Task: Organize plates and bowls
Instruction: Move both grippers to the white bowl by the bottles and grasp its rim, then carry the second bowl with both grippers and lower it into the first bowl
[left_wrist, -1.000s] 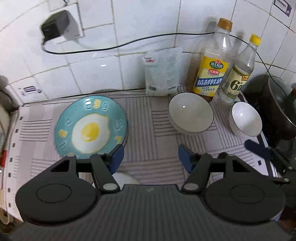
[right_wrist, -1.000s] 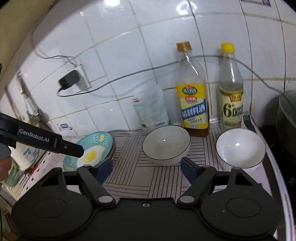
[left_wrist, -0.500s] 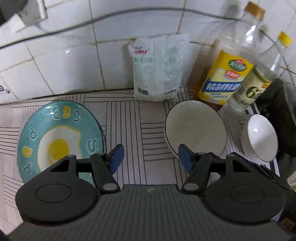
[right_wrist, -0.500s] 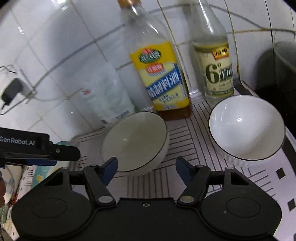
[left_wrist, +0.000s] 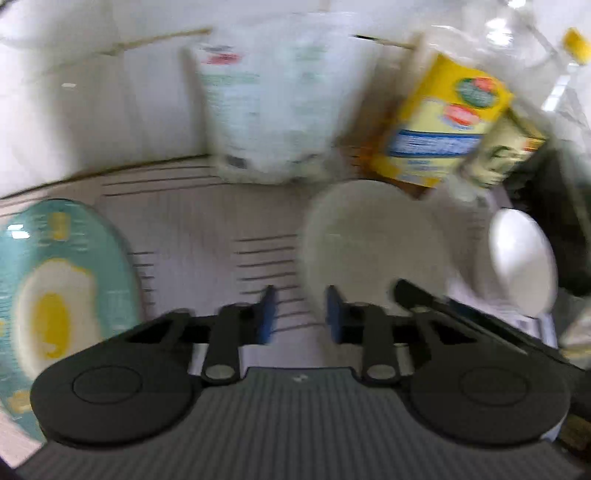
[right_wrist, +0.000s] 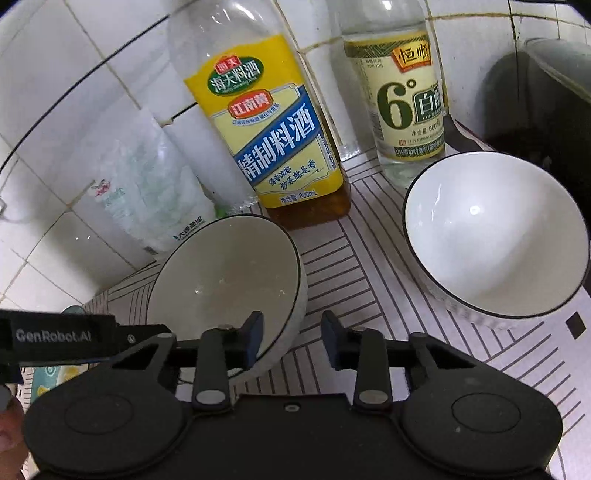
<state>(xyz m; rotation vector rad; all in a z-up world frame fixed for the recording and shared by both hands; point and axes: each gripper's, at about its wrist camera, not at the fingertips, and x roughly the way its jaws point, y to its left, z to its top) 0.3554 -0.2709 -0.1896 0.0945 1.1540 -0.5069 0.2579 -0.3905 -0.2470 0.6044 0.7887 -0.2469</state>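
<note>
Bowls: grey bowl (right_wrist: 225, 273) and white bowl (right_wrist: 495, 232) both sit empty.

Between the grey-white bowl with dark rim (right_wrist: 225, 280) and the white bowl with black rim (right_wrist: 495, 236), a strip of striped mat on the worktop (right_wrist: 354, 266) lies free. Behind, the yellow-labelled glass bottle (right_wrist: 273, 147), the clear vinegar bottle (right_wrist: 406, 103) and the white plastic bag (right_wrist: 147, 195) block the tiled wall. The dark pot (right_wrist: 546, 110) closes the right side, while the teal egg-pattern plate (left_wrist: 55, 288) stands apart, with bare mat beside it.
</note>
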